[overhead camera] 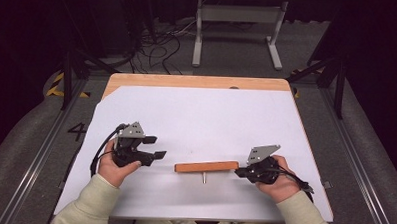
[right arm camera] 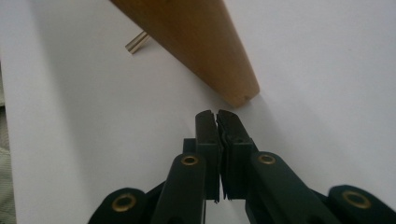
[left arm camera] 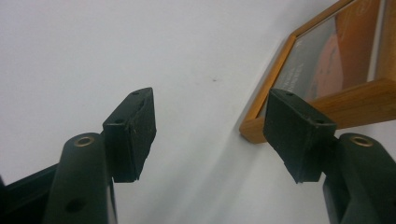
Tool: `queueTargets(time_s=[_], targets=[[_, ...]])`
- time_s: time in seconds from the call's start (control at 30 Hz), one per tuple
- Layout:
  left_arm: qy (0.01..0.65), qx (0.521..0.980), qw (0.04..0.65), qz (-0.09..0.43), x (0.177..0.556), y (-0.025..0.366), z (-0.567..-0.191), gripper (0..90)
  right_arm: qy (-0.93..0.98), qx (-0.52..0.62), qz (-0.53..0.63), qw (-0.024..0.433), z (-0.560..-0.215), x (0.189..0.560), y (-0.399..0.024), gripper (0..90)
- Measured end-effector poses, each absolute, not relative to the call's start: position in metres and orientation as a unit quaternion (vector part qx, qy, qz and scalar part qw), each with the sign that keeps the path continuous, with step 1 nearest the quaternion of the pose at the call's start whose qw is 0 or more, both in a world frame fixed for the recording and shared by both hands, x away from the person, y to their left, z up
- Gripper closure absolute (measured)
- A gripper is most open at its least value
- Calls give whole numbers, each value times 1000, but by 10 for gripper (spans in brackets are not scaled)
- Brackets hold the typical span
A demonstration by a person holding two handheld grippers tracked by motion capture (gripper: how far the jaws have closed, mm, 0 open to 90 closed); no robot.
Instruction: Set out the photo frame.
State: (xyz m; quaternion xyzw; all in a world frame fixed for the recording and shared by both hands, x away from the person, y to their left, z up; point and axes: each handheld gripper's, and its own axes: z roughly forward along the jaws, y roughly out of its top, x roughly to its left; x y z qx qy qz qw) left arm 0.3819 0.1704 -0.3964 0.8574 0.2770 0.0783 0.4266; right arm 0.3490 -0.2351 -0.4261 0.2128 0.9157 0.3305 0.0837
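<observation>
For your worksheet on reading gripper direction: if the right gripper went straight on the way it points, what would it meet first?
Probably the near end of the wooden block; the shut right gripper points at it.

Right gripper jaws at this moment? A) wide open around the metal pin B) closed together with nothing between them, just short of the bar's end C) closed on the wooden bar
B: the right gripper has its jaws pressed together, empty, just short of the wooden bar's rounded end.

Wooden bar [overhead camera: 206, 167] with its metal pin [overhead camera: 203, 177] lies between my grippers; white sheet [overhead camera: 206, 117] toward far edge is open.
</observation>
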Motion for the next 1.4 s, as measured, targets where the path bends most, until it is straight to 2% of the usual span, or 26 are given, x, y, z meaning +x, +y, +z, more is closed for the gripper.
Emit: queueTargets(time_s=[0.27, 0.47, 0.77, 1.07, 1.4], targets=[[280, 861, 416, 80, 386, 166, -402, 346, 918, 201, 333, 73, -435, 351, -221, 894], [281, 861, 416, 78, 387, 166, -406, 379, 914, 210, 339, 77, -439, 354, -221, 900], [280, 862, 415, 77, 386, 166, -407, 383, 911, 221, 337, 93, -440, 361, -217, 900], [278, 862, 416, 77, 384, 168, -409, 398, 897, 247, 353, 94, -438, 381, -215, 900], [288, 860, 415, 74, 381, 175, -414, 455, 891, 257, 363, 96, -435, 408, -202, 900]])
